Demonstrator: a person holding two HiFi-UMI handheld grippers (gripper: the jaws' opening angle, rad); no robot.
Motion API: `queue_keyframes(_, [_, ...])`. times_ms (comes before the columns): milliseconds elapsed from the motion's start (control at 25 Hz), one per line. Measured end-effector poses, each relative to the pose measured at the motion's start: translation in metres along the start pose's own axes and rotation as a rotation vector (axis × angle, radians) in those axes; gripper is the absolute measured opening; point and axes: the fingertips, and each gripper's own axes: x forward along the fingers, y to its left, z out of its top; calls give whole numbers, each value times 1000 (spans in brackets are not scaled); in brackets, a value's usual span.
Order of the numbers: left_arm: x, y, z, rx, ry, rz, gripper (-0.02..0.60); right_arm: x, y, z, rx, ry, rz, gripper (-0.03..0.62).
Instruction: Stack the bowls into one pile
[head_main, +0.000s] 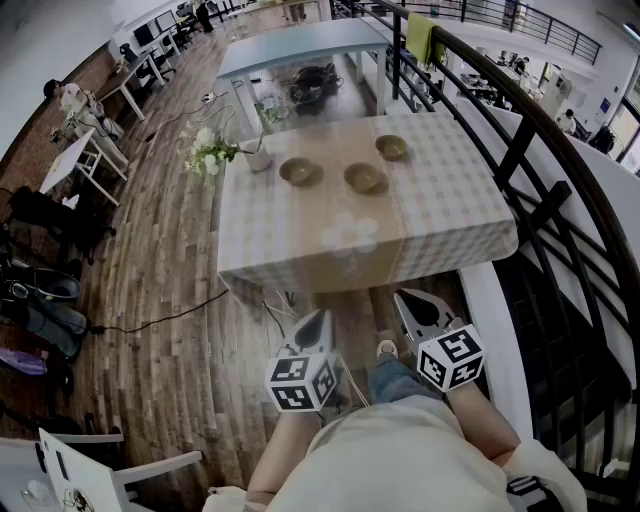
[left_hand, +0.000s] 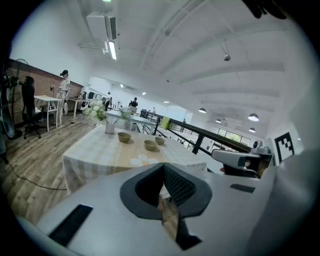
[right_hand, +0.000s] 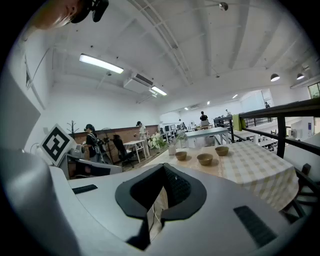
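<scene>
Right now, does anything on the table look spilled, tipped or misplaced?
Nothing stands out. The left bowl, middle bowl and right bowl stand upright and apart on the checked tablecloth; the flower vase is upright at its corner.

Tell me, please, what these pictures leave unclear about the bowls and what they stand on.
- Insides of the three bowls: too small in the head view, seen side-on in both gripper views.
- Beneath the checked cloth: it hangs over the edges in every view, covering whatever supports it.
</scene>
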Motion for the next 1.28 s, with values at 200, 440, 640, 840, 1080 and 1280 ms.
queue_keyframes(200, [-41, -1, -22, -8, -3, 11, 5, -29, 34, -14, -31, -5, 4, 0])
queue_keyframes(440, [-79, -6, -36, -16, -10, 16, 5, -56, 64, -24, -43, 2, 10, 0])
queue_keyframes(640, [-94, -10, -48, -11, -4, 19, 5, -72, 76, -32, -40, 4, 19, 0])
queue_keyframes(840, [-104, -8, -50, -12, -8, 15, 5, -76, 85, -37, -41, 6, 16, 0])
queue_keyframes(1080, [-104, -4, -52, -20, -14, 22, 5, -69, 91, -40, -1, 6, 54, 0])
queue_keyframes(1280, [-97, -1, -48, -25, -9, 22, 5, -62, 84, -35, -2, 5, 39, 2])
